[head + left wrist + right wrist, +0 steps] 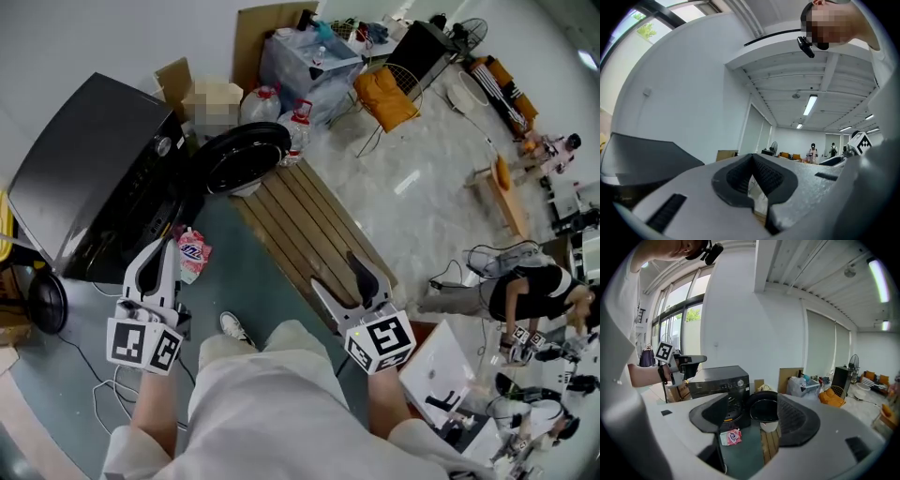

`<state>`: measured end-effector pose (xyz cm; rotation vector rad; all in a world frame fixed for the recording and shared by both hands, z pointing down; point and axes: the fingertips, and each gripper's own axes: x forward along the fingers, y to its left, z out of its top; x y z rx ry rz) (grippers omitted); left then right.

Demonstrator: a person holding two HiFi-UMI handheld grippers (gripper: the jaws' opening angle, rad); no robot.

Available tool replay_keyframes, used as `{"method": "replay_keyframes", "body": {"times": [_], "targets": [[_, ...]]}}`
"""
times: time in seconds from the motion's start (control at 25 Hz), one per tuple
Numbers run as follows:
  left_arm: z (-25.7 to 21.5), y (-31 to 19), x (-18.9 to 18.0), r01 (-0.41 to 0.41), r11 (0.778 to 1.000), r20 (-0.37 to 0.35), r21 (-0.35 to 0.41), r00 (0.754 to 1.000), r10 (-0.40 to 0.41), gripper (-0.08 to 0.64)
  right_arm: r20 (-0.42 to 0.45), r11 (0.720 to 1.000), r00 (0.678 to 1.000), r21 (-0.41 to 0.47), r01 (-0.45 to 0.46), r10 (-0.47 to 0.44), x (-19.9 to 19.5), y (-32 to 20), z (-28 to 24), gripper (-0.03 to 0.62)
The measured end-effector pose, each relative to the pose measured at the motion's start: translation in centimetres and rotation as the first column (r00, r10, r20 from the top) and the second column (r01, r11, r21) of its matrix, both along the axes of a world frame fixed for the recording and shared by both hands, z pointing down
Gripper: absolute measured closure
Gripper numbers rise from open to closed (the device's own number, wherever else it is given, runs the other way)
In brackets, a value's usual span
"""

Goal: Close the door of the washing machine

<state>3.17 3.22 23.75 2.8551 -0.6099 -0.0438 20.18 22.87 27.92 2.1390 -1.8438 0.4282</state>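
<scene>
The dark washing machine (94, 178) stands at the upper left, seen front-on in the right gripper view (717, 380). Its round black door (242, 157) hangs wide open to the machine's right (764, 409). My left gripper (161, 251) is held low in front of the machine, well short of it, its pads meeting at the tips with nothing between them (752, 158). My right gripper (337, 274) is open and empty over the wooden slats, far from the door, and it points at the machine and door (752, 411).
A pink detergent packet (192, 253) lies on the green floor before the machine. A white tub (768, 426) sits under the door. Wooden slats (300, 225) run to the right. Bags and boxes (309, 56) crowd behind. Cables (103, 384) trail by my feet.
</scene>
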Motion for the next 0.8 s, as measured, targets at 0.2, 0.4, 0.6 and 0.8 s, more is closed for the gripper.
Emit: {"method": "replay_keyframes", "body": {"times": [0.2,0.4,0.6,0.8], "targets": [[0.5,-2.6,2.2,0.003,0.999,0.012,-0.033,1.0,-0.003,0.555,0.012,1.0,1.0,-0.023,-0.021,0.021,3.9,-3.0,0.9,0.293],[1.2,-6.0,2.6,0.104,0.993,0.044,-0.049,0.994,-0.102,0.555,0.002,0.998,0.998,-0.022,0.063,-0.063,8.1,-9.2,1.8,0.293],[0.9,-7.7,3.0,0.227,0.973,0.106,-0.04,0.969,-0.222,0.556,-0.032,0.978,0.98,-0.075,0.195,-0.198,13.1,-15.2,4.6,0.293],[1.5,-9.1,4.0,0.325,0.945,0.17,-0.044,0.934,-0.314,0.555,0.081,0.952,0.958,-0.114,0.284,-0.276,16.7,-21.0,8.7,0.293]]}}
